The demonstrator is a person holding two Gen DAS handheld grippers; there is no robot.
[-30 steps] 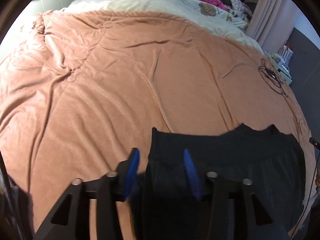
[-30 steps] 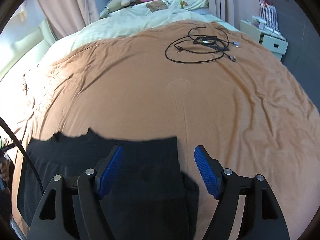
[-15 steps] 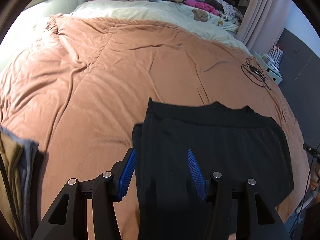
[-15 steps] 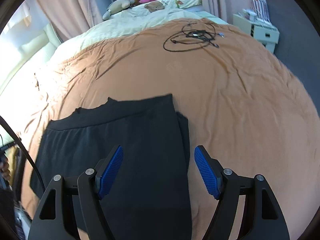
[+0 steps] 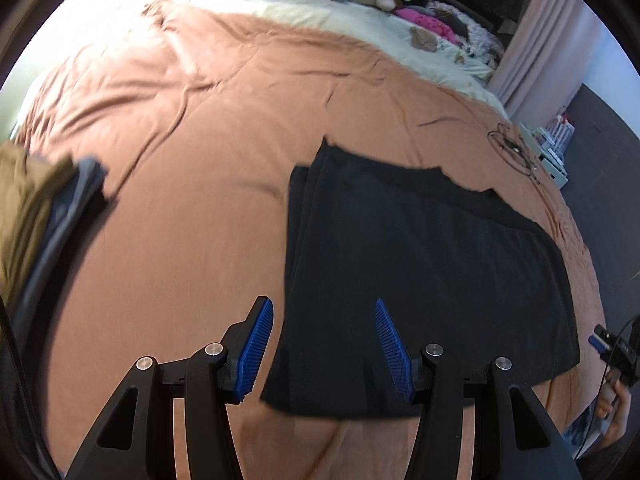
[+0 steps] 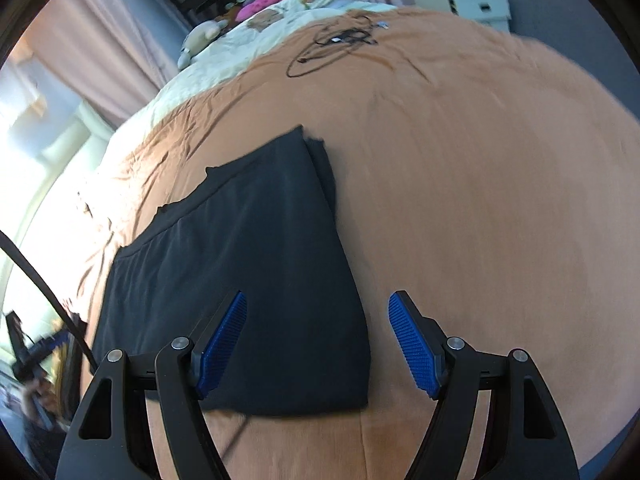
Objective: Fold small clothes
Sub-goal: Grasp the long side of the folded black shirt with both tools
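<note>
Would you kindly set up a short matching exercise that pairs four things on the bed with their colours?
Things:
1. garment
2. bedspread
3. gripper pads
4. top of the folded pile

Colours:
A. blue
B. olive brown
C. black
D. orange-brown

Pairs: 1-C, 2-D, 3-A, 4-B

Each wrist camera looked forward and steeply down along its own blue-padded fingers, close above the bed [image 5: 192, 168]. The left view covered the garment's [image 5: 420, 264] left edge, the right view its right edge; both shared the garment [image 6: 248, 264] and the cables [image 6: 332, 46].
</note>
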